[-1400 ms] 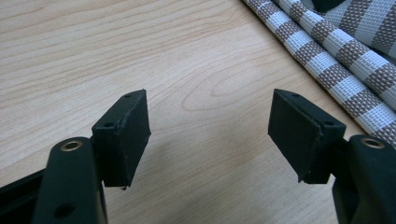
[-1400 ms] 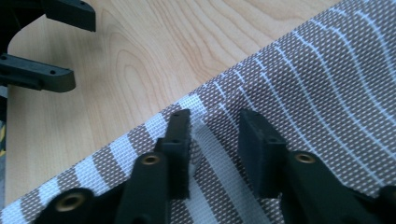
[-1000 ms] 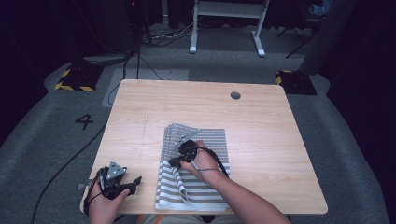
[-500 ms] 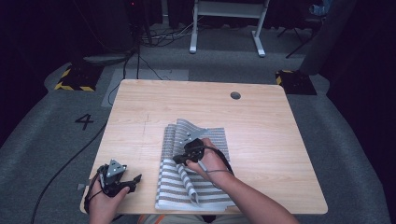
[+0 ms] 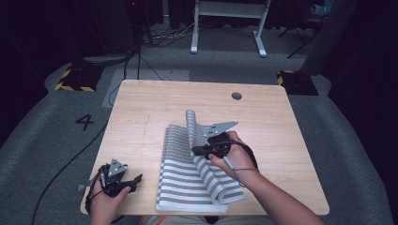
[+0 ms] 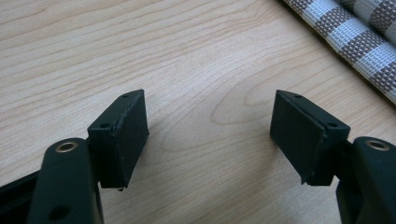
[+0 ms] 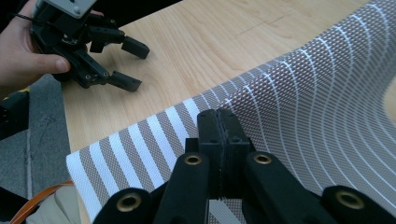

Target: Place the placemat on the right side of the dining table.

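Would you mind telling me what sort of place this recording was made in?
Probably a lab or recording studio rather than a home: a bare wooden table stands alone on grey carpet, black-and-yellow hazard-striped blocks sit beside it, a number 4 marks the floor, and cables trail behind.

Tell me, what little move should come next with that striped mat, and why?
Probably carry the lifted edge on across toward the left side. The right hand-held gripper is shut on the striped placemat, and part of it stands up off the wooden table, as if mid-fold. The left hand-held gripper rests open at the near corner, apart from the mat.
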Motion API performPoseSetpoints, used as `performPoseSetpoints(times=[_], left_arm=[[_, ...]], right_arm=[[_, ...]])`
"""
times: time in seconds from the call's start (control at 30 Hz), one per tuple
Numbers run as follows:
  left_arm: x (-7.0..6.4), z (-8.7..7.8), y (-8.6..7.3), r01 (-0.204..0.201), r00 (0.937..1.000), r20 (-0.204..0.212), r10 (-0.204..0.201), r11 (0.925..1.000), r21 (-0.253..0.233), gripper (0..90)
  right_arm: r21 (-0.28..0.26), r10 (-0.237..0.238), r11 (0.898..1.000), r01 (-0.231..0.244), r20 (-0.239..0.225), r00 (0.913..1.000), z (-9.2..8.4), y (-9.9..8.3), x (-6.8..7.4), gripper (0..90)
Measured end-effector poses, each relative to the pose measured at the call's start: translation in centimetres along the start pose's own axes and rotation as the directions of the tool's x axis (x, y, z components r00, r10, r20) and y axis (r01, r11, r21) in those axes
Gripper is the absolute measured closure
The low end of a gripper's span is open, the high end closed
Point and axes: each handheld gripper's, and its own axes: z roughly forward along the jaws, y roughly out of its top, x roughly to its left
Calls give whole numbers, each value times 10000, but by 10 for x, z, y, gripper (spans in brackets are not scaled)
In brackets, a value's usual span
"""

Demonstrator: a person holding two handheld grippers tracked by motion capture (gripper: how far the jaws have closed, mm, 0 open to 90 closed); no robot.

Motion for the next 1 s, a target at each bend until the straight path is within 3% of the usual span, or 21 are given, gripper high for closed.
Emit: performPoseSetpoints(times=[0.27, 0.53, 0.8, 1.0], left_arm=[[0, 2, 1, -67, 9999, -112, 67, 10000, -5, 276], [1, 3, 3, -45, 9999, -129, 45, 10000, 2, 269], [1, 3, 3, -50, 9999, -127, 50, 10000, 32, 268], [1, 3, 3, -55, 9999, -159, 55, 10000, 39, 269]], right_arm=[[-269, -62, 9996, 79, 630, 9980, -50, 4, -9, 900], [-605, 11, 9981, 76, 1432, 9897, -97, 10, -21, 900], [-790, 177, 9969, -3, 2197, 9754, -134, 12, -38, 900], [-776, 181, 9970, 55, 2999, 9538, -162, 15, -56, 900]])
